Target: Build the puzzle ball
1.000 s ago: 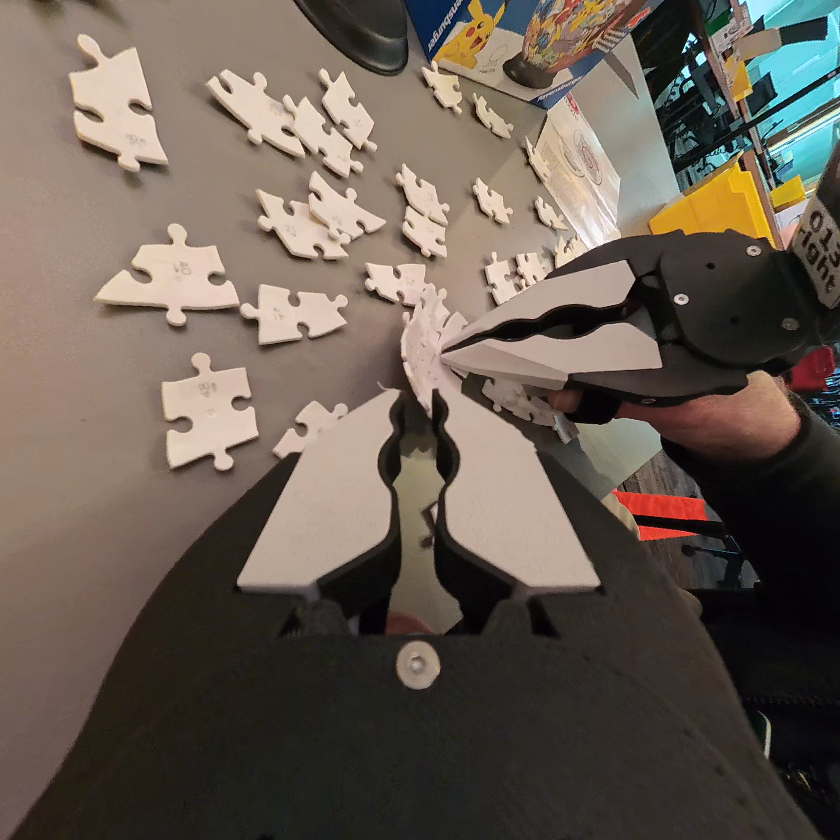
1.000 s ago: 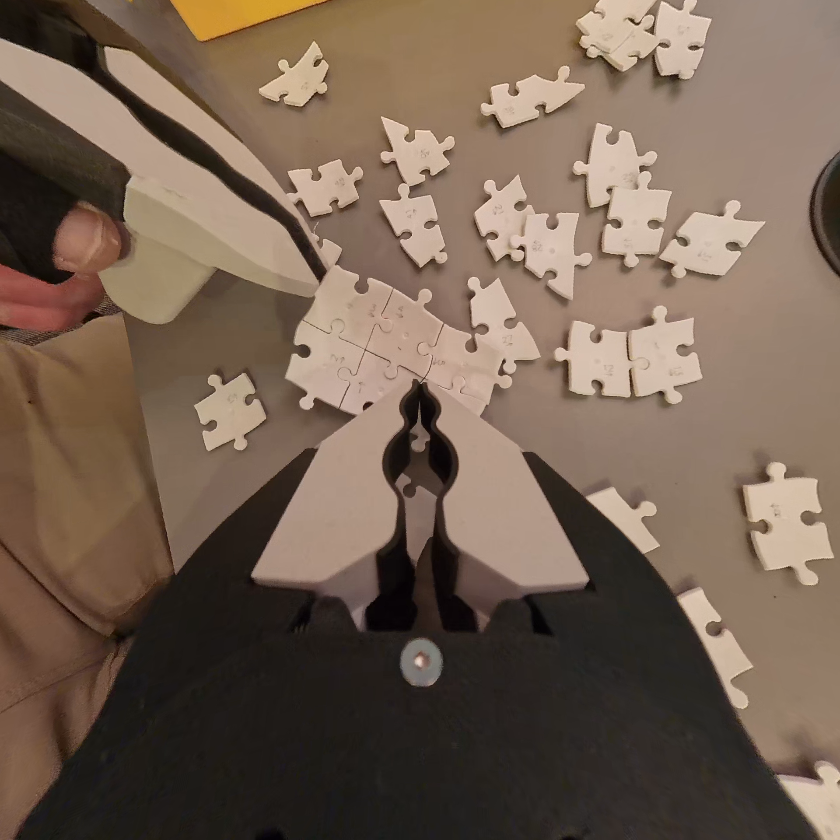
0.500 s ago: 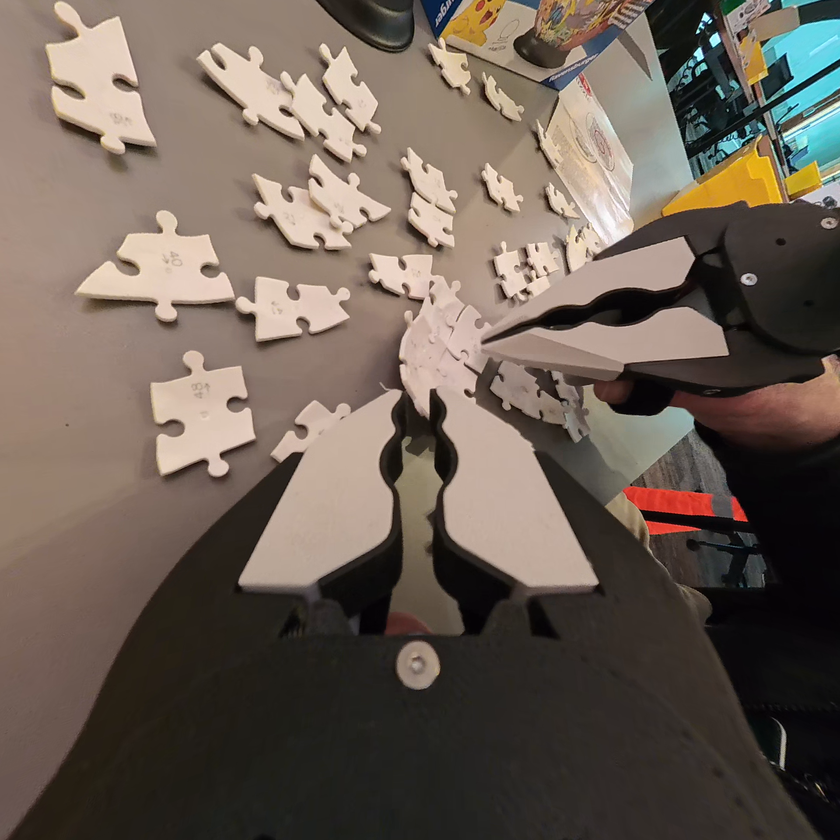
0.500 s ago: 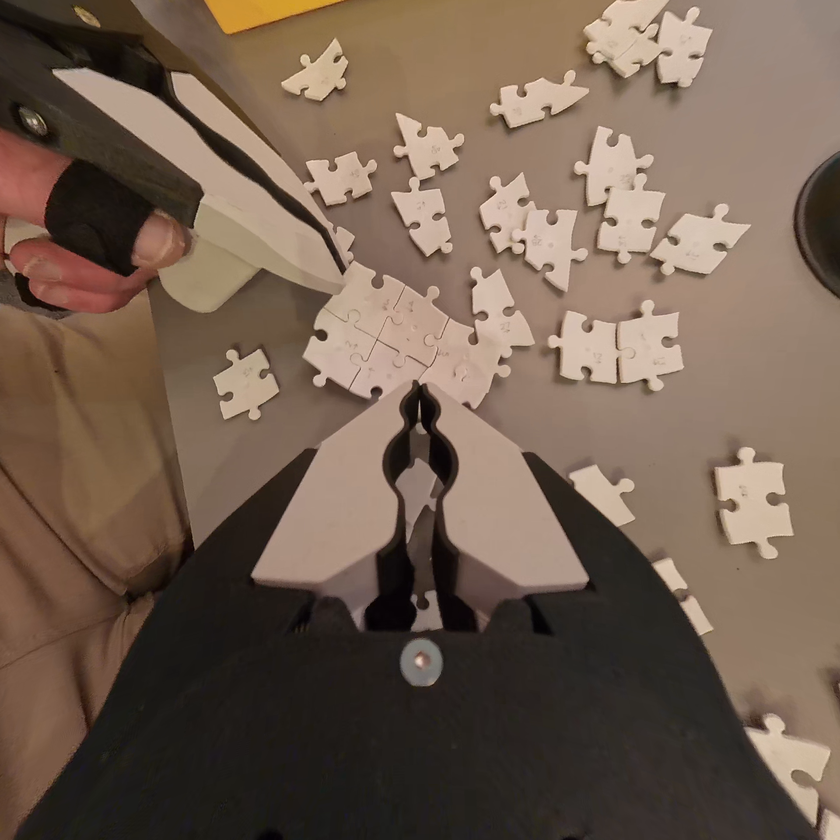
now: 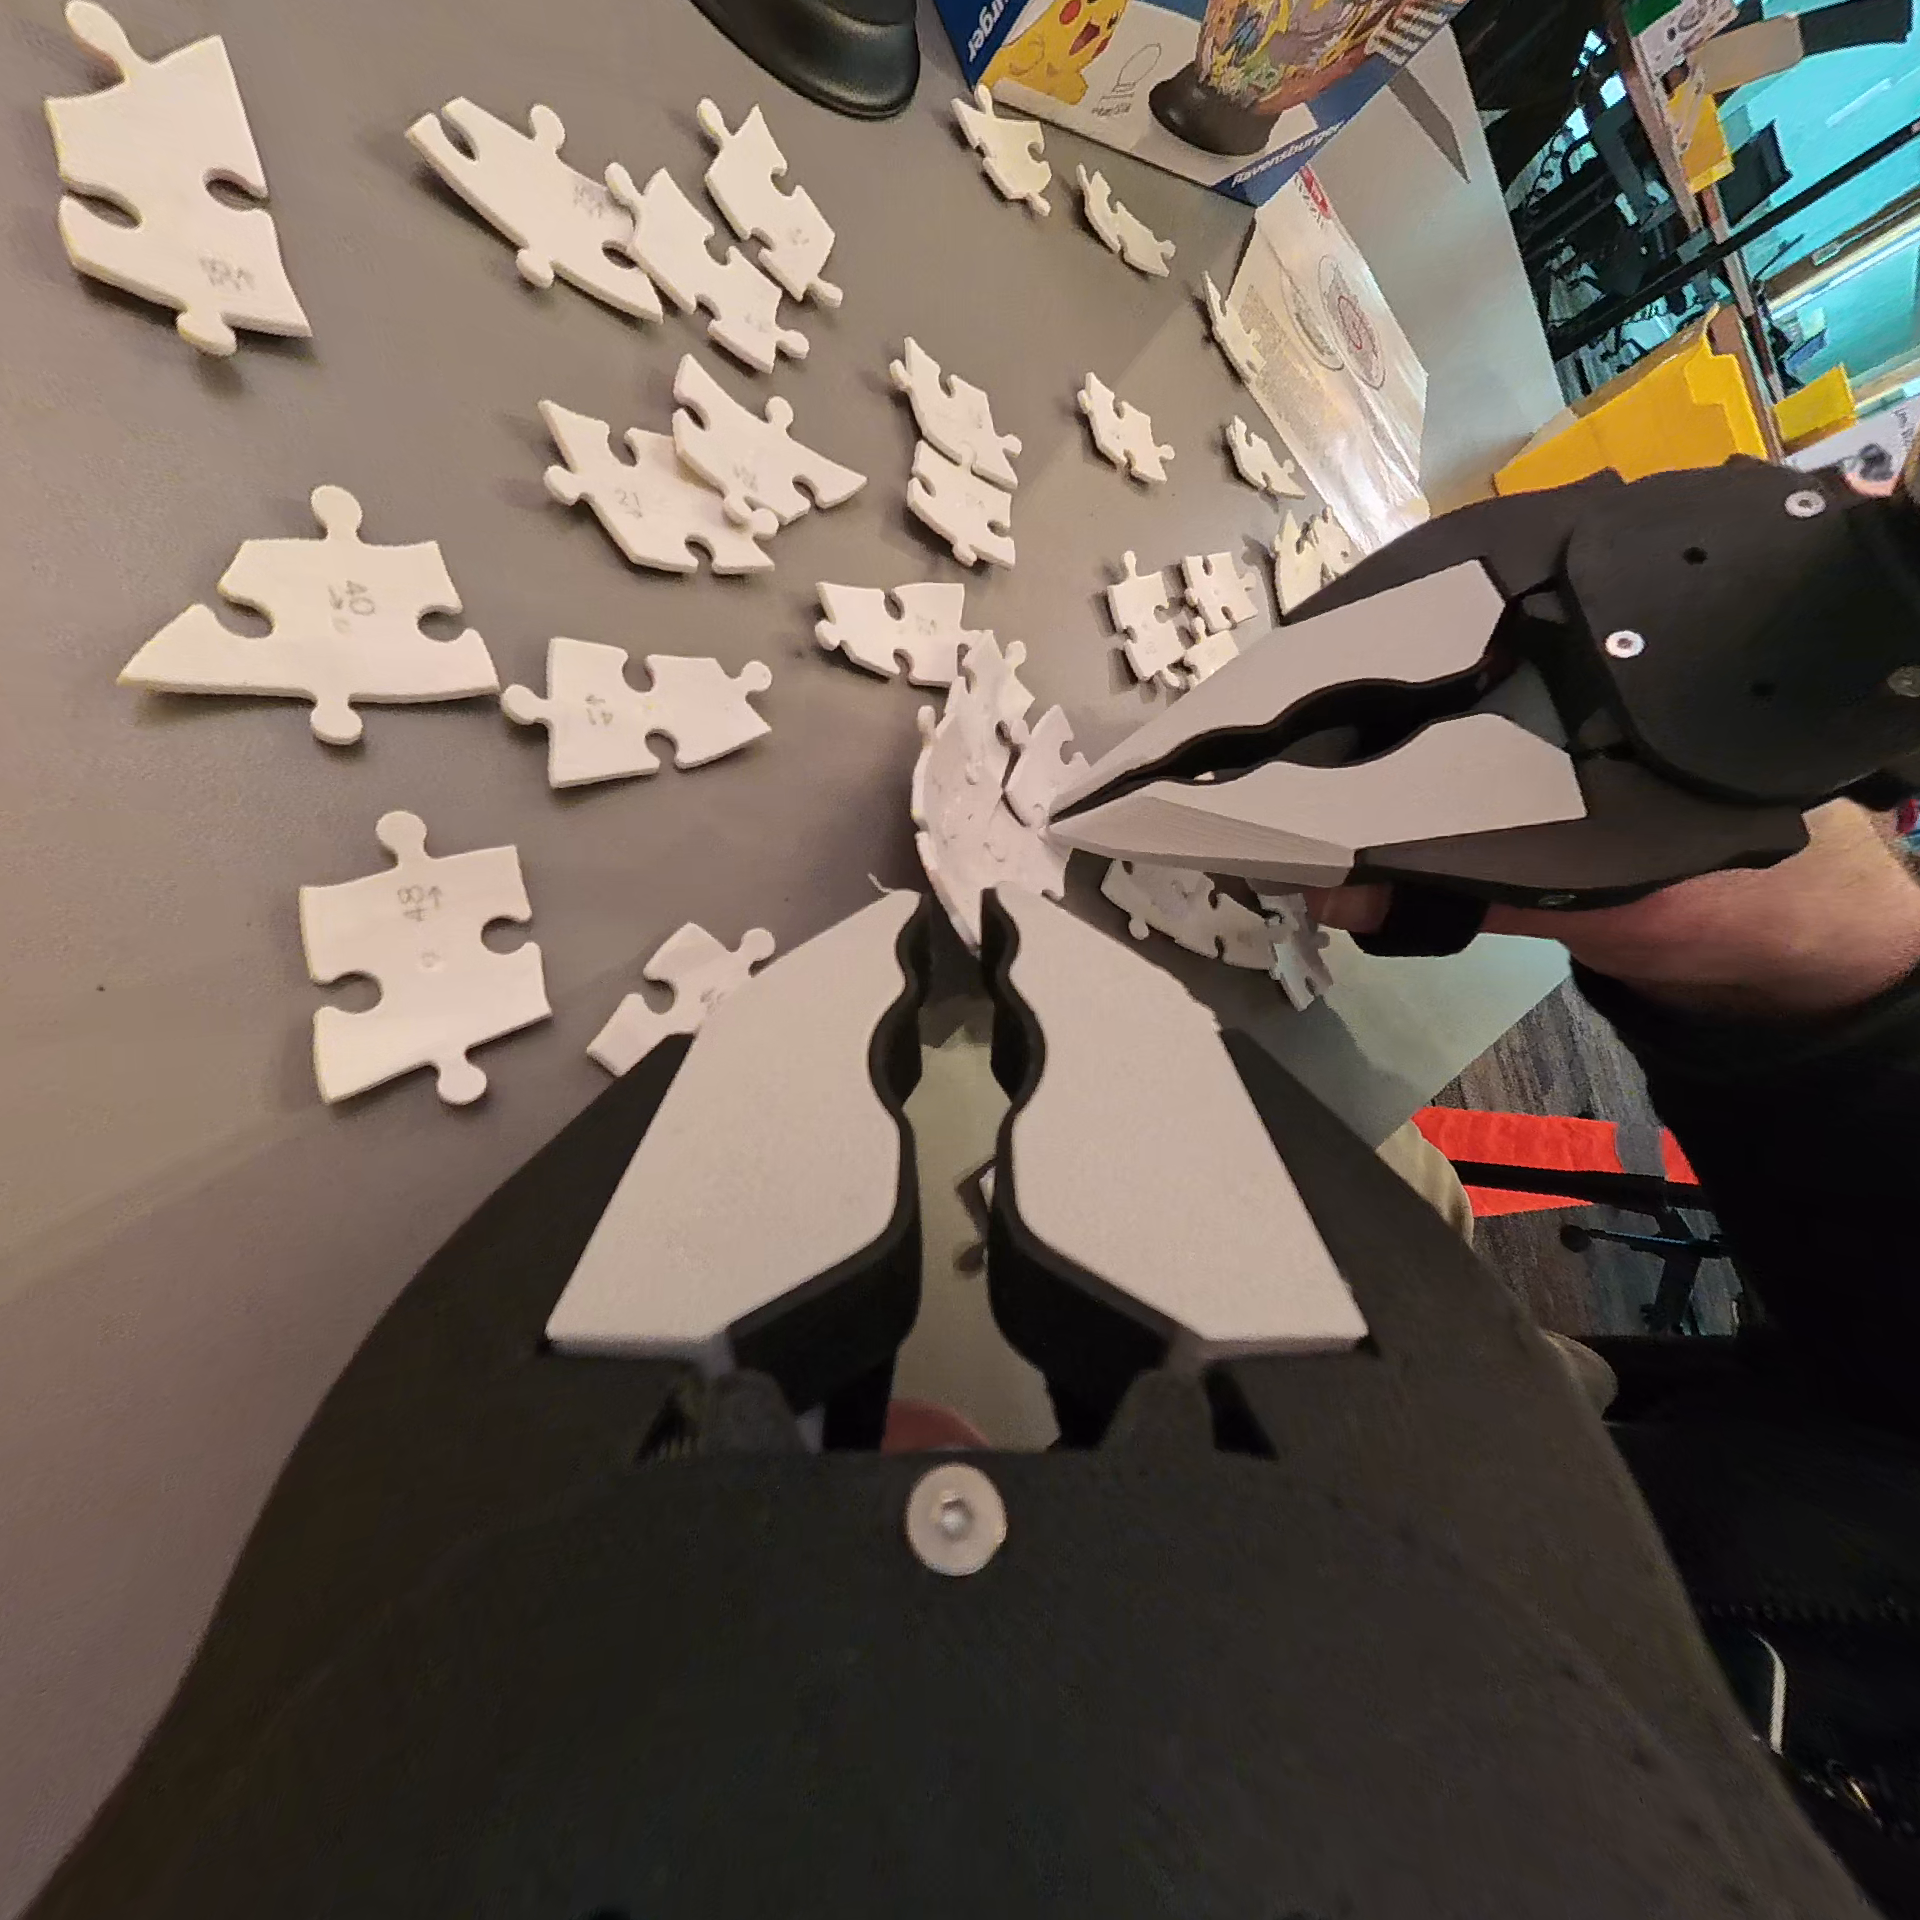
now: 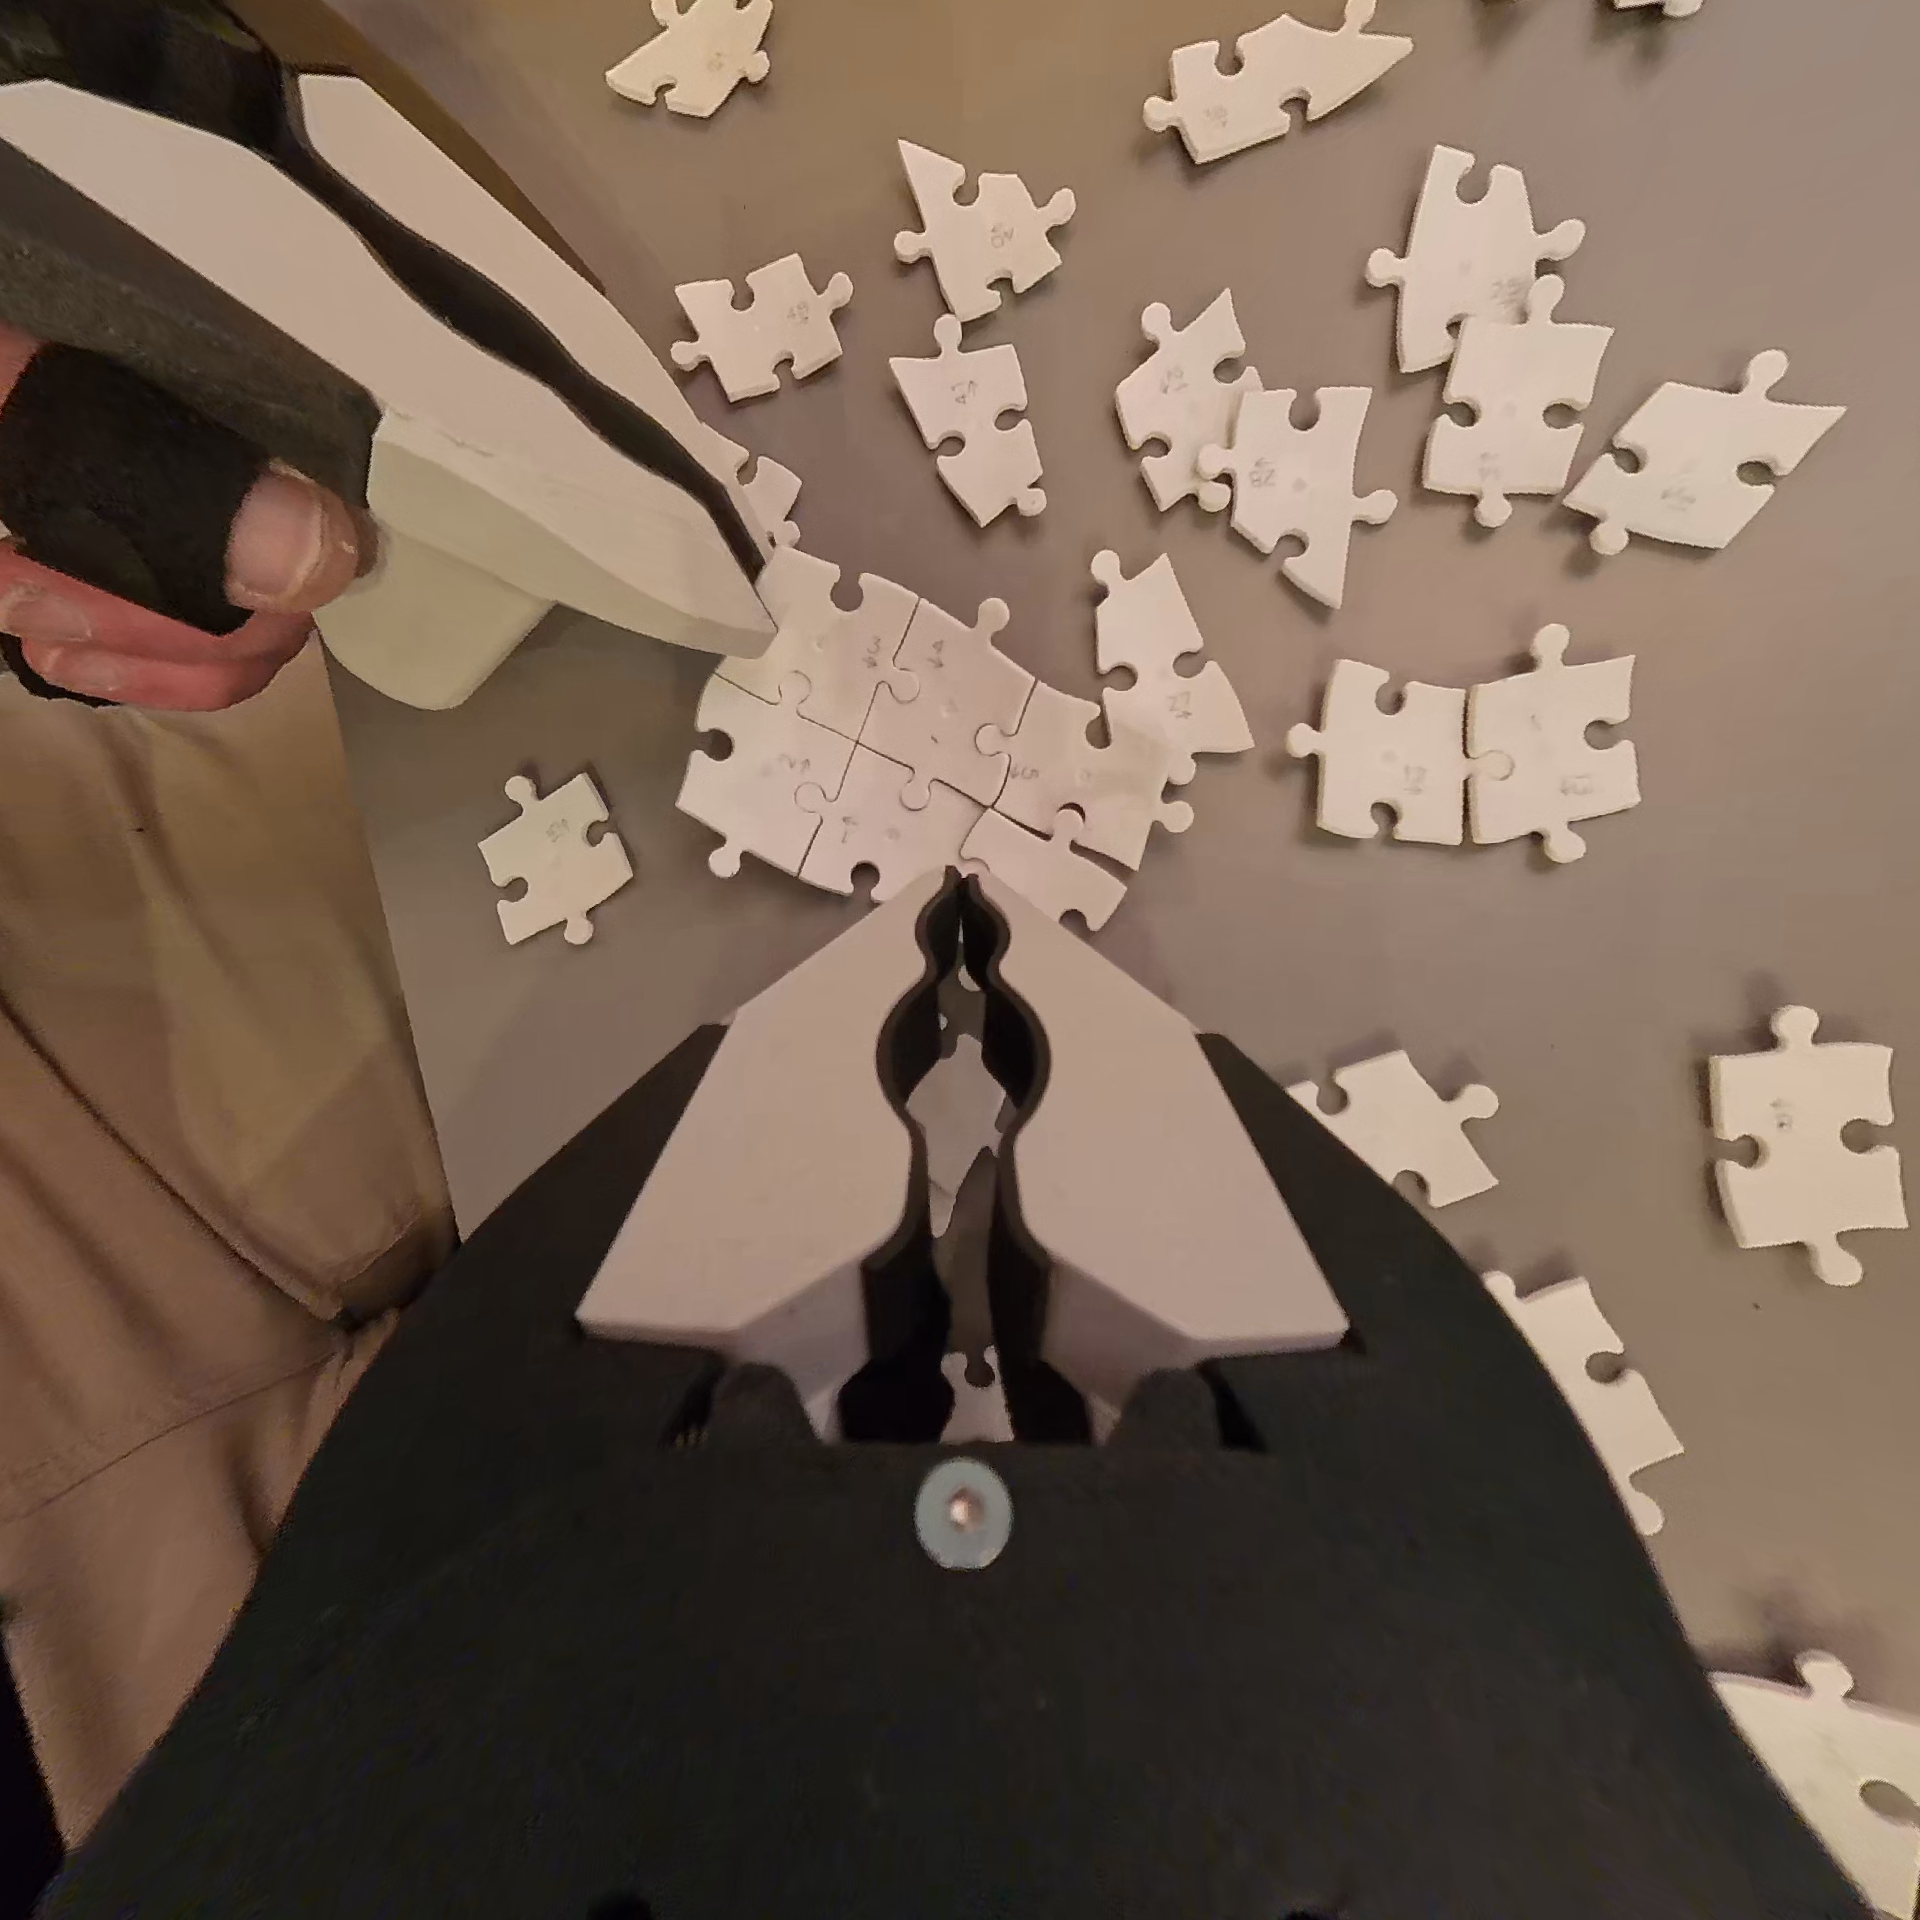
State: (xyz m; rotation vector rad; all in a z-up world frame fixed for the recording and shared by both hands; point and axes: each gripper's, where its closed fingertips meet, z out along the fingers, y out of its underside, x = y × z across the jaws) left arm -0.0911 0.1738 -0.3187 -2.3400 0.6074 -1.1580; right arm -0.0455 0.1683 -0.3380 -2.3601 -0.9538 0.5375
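Observation:
Several white puzzle pieces are joined into a curved cluster (image 6: 883,727), which also shows edge-on in the left wrist view (image 5: 971,800). It is held tilted just above the grey table (image 5: 156,1195). My left gripper (image 5: 951,906) is shut on the cluster's near edge. In the right wrist view the left gripper (image 6: 758,613) pinches the cluster's upper left corner. My right gripper (image 6: 958,883) is shut, its tips touching the cluster's lower edge. It enters the left wrist view from the right (image 5: 1051,821). I cannot tell whether it pinches a piece.
Many loose white pieces lie face down across the table, such as a joined pair (image 6: 1465,753) and a large piece (image 5: 312,623). A black stand (image 5: 831,52), the puzzle box (image 5: 1195,83) and a leaflet (image 5: 1340,343) sit at the far edge. The table edge is near the grippers. Left tips to right tips: about 6 centimeters.
The right gripper drew back a little from the cluster, then came in to its edge again. The left gripper has kept hold of the cluster.

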